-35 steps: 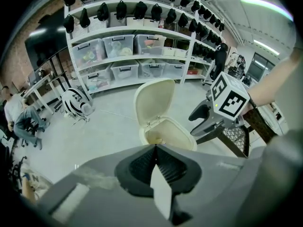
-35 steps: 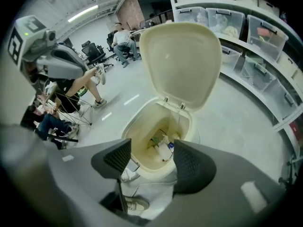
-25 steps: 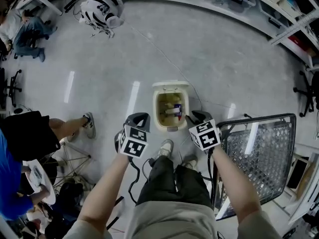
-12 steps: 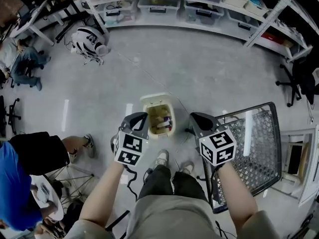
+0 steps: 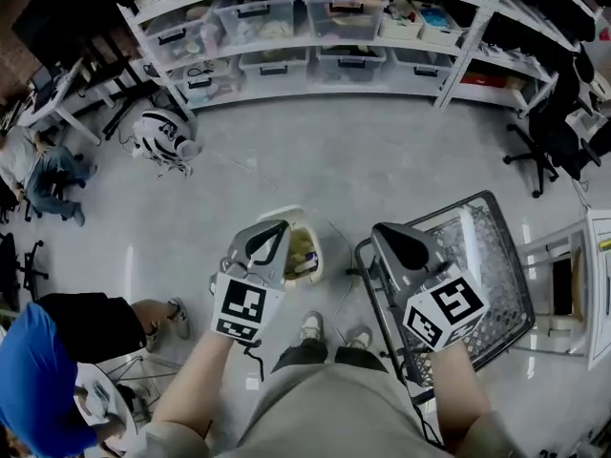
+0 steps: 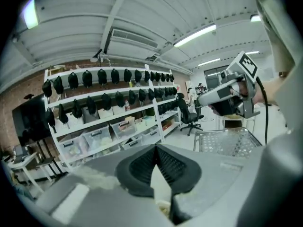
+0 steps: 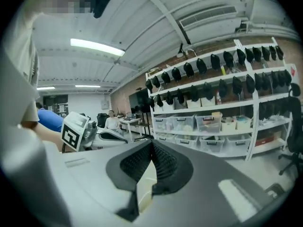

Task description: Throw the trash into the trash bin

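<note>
The cream trash bin [image 5: 307,254] stands open on the floor with scraps inside, half hidden behind my left gripper [image 5: 273,227]. That gripper is held high above the bin, its jaws shut with nothing between them [image 6: 156,146]. My right gripper [image 5: 389,231] is raised to the same height on the bin's right, over the wire cart's edge, and is also shut and empty [image 7: 151,142]. Each gripper shows in the other's view: the right gripper [image 6: 231,94] and the left gripper [image 7: 87,130]. No trash is in either gripper.
A wire mesh cart [image 5: 482,270] stands right of the bin. Shelves with plastic boxes [image 5: 315,22] line the far wall. On the floor at the left lie a helmet [image 5: 162,136] and a seated person's legs [image 5: 52,175]. A person in blue [image 5: 29,351] is at the lower left, an office chair [image 5: 544,132] at the right.
Both grippers have risen from just above the bin to well over it. The view has lifted, so the shelves now show and the bin looks smaller.
</note>
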`<state>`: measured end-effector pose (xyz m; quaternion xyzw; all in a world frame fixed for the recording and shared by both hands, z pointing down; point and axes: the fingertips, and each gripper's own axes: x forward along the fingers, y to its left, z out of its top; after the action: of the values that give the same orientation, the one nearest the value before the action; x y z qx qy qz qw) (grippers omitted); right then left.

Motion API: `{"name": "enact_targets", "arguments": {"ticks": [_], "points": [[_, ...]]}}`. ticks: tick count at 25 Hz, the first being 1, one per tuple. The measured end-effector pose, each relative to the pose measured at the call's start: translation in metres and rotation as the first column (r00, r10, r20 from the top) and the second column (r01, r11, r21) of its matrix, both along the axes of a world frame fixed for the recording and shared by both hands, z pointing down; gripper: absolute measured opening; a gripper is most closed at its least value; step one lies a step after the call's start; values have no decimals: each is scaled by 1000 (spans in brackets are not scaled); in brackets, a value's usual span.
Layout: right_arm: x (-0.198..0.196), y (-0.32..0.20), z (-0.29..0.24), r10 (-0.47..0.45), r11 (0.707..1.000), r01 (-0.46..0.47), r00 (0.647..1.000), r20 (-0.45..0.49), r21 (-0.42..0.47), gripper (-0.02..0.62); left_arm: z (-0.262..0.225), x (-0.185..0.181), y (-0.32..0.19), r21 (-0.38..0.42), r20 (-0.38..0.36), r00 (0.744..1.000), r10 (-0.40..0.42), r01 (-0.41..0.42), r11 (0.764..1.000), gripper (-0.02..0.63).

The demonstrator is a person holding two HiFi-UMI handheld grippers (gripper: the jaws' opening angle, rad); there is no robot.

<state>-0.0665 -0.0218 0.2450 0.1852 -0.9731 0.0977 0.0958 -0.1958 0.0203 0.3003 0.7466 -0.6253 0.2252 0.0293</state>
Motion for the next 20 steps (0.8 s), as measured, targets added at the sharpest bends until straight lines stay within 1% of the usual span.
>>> {"name": "enact_targets", "arguments": {"ticks": [2, 3, 7, 10, 13, 15, 20], "points": [[16, 6, -31, 22, 998, -25, 999, 39, 63, 5, -26, 12, 1, 54, 22, 1000, 22, -23, 998, 2], [26, 8, -45, 35, 996, -40, 998, 59, 84, 5, -38, 19, 2, 77, 20, 999, 31, -32, 997, 2], [68, 18, -93, 105, 982, -123, 986, 128, 143, 5, -84, 54, 6, 168, -24, 998, 59, -54, 984, 2], [98, 27, -113, 163, 965, -191, 974, 160, 181, 5, -114, 82, 11, 233, -51, 994, 94, -80, 969, 2], [130, 34, -125, 218, 948, -251, 960, 172, 194, 4, -134, 100, 13, 268, -36, 991, 131, -117, 956, 2], [146, 40, -131, 236, 942, -269, 956, 173, 203, 4, -142, 106, 15, 283, -27, 989, 142, -129, 950, 2], [170, 44, -142, 267, 923, -305, 947, 181, 235, 5, -147, 121, 15, 267, -51, 985, 167, -148, 952, 2]]}}
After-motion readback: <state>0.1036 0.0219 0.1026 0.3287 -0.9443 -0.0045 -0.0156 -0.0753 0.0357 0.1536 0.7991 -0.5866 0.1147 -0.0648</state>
